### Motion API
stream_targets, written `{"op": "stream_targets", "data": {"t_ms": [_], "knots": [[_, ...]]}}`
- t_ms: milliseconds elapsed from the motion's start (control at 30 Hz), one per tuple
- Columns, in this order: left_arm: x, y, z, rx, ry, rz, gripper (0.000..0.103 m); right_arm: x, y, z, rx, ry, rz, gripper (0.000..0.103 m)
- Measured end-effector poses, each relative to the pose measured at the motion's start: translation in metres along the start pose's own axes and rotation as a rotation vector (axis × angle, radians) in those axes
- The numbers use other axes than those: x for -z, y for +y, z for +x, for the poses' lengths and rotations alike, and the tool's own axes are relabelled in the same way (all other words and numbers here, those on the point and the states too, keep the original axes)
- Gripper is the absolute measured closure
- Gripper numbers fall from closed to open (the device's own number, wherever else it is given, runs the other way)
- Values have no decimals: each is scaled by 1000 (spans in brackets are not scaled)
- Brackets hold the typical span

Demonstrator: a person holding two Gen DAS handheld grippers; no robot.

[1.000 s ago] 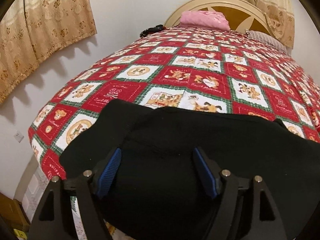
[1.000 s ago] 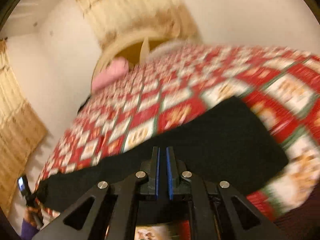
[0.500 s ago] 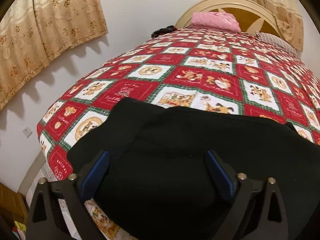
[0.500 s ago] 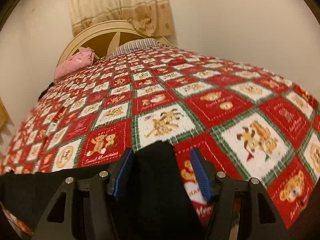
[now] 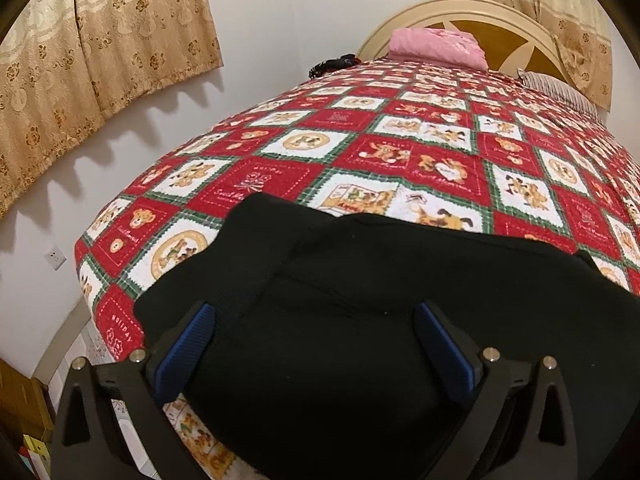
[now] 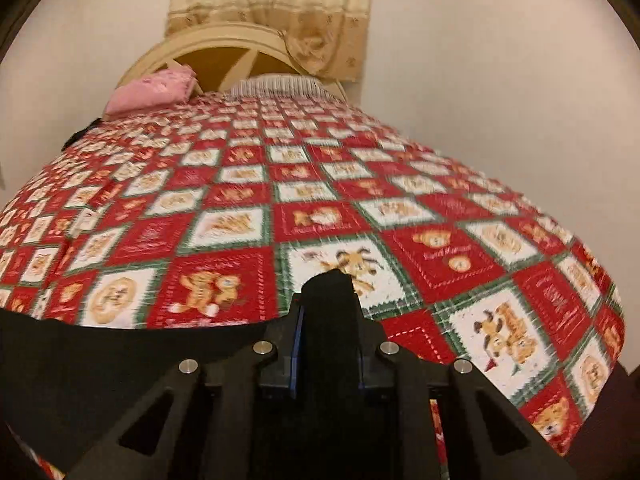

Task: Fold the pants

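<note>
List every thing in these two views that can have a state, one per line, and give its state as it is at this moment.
Pants: black, spread on the bed's near edge, one end pinched and lifted.
Left gripper: open, fingers astride the pants, gripping nothing.
Right gripper: shut on a bunch of the pants.
Quilt: spread flat over the bed.
Pink pillow: lying against the headboard.
Curtain: drawn.

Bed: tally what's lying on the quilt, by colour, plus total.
Black: 2, the pants and a small dark object near the headboard, too small to identify
Pink: 1, a folded pink bundle
Striped: 1, a striped pillow
Total: 4
</note>
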State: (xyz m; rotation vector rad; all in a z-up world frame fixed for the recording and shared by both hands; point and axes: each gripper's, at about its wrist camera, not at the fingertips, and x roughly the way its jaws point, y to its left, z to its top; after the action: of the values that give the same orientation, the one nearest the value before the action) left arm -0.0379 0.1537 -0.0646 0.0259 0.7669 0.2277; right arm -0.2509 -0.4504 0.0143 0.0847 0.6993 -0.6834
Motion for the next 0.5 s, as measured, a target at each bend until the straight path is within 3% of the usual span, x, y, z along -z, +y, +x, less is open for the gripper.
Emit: {"op": "stream_targets", "data": {"t_ms": [67,133,200,367,500], "knots": [[1,0,0,-4,-9,1,0,1,-1,7,-6,23,6,83],[2,0,-1,-6,-15,3,0,-2,-2,3,-14,20,8,76],[1,0,-1,-5,-14,3,0,-3,-5,-2,-7,16,11,58],[2,-1,0,-6,-15,1,0,8,-28,-37,-30,-67,135,33],[1,-1,-1,-7,-14,1,0,38,-39,-45,-61,-50,200,33]]}}
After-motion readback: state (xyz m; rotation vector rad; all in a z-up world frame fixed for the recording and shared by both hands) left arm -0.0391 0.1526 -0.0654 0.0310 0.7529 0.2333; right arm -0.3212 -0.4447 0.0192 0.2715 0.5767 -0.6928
